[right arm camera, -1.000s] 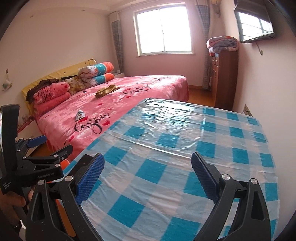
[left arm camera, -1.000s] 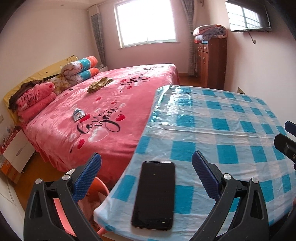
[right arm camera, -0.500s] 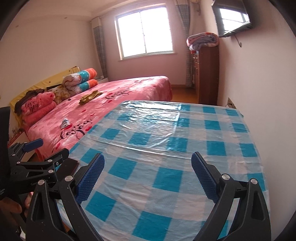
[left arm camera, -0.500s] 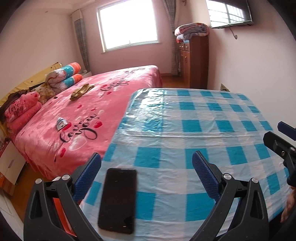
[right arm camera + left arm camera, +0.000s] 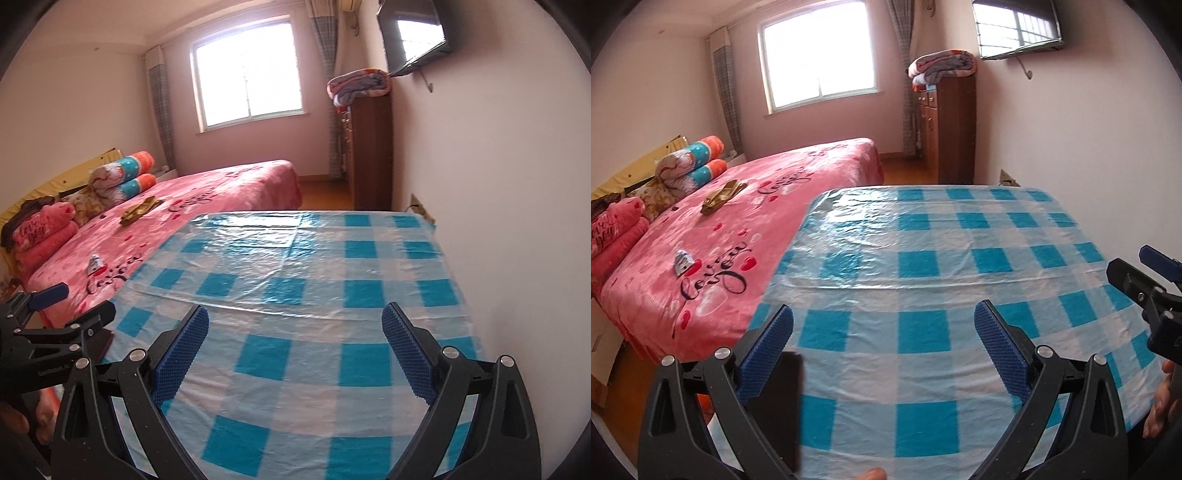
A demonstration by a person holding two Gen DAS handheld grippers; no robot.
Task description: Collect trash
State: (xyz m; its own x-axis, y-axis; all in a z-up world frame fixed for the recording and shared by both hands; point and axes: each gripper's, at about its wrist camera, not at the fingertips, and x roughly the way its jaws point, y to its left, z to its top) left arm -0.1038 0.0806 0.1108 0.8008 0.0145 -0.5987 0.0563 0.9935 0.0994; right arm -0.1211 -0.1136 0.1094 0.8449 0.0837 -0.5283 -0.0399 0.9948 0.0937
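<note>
Risk: both claws released and empty, left gripper [image 5: 882,354] and right gripper [image 5: 295,354] above the checked tablecloth [image 5: 923,258], no trash visible there, only a crumpled wrapper [image 5: 683,263] on the bed [image 5: 798,173], so the phone [image 5: 783,410] near the left jaw could be nudged off the edge.

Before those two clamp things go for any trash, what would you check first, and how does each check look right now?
1. Left gripper open and empty: ok.
2. Right gripper open and empty: ok.
3. Trash on the blue-and-white checked plastic tablecloth: not ok, none visible.
4. Black smartphone clear of the left fingers: not ok, beside one finger.
5. Small white-and-blue crumpled wrapper on the pink bed blanket within reach: cannot tell.
</note>
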